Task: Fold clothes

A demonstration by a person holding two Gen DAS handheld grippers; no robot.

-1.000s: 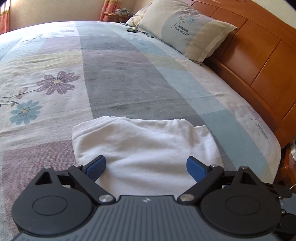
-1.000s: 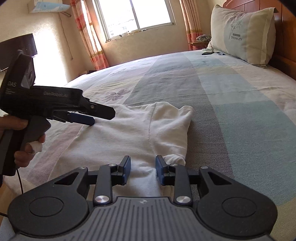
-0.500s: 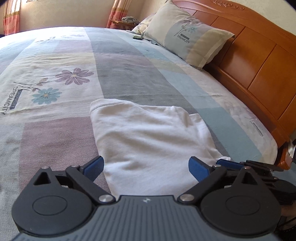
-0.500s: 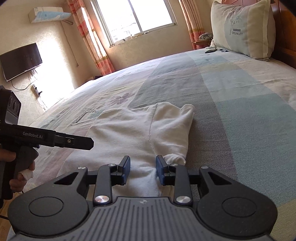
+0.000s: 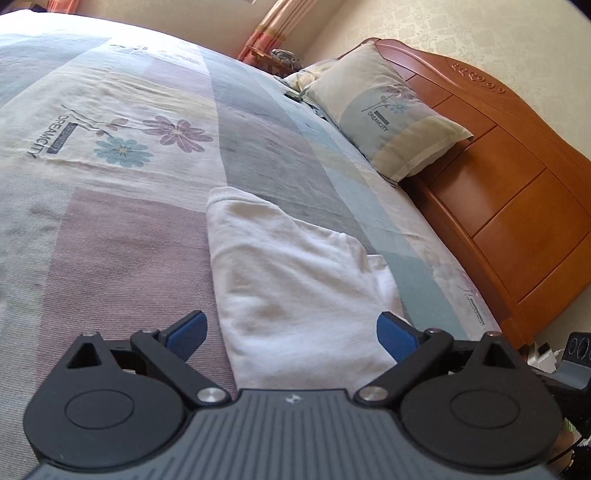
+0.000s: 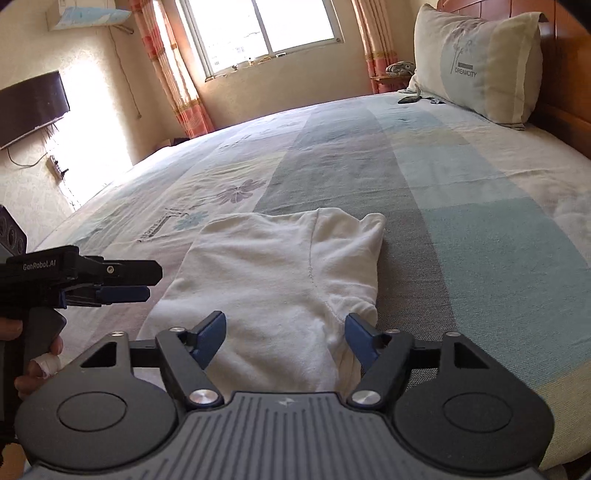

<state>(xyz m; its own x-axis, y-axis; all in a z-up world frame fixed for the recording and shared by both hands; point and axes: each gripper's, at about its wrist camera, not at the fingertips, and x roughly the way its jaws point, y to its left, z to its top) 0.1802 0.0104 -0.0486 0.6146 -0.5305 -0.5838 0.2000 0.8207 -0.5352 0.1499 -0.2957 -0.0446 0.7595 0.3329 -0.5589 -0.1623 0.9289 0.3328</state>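
White garment: a folded white cotton top (image 6: 280, 280) lies flat on the bed, near its front edge, one sleeve doubled over along the right side.
Bed: patchwork bedspread in grey, pale blue, lilac and cream blocks with printed flowers (image 5: 122, 236), smooth around the garment.
Right tongs: right tongs (image 6: 284, 338) have just sprung apart, blue pads spread wide over the near end of the top; the cloth lies between them, no pad pressing on it.
Left tongs: left tongs (image 5: 291, 332) spread wide too, one pad over the lilac patch beside the garment's left edge, the other over its right side; nothing pinched.
Left tongs from the other side: seen at the left of the right wrist view, they hang beside the garment, above the bedspread.
Hand: a hand (image 6: 35, 365) grips the black handle, one finger taped white.
Backdrop: cream-and-blue pillow (image 6: 476, 62) against the orange-brown wooden headboard (image 5: 517, 199), a bright window (image 6: 266, 29) with striped orange curtains.
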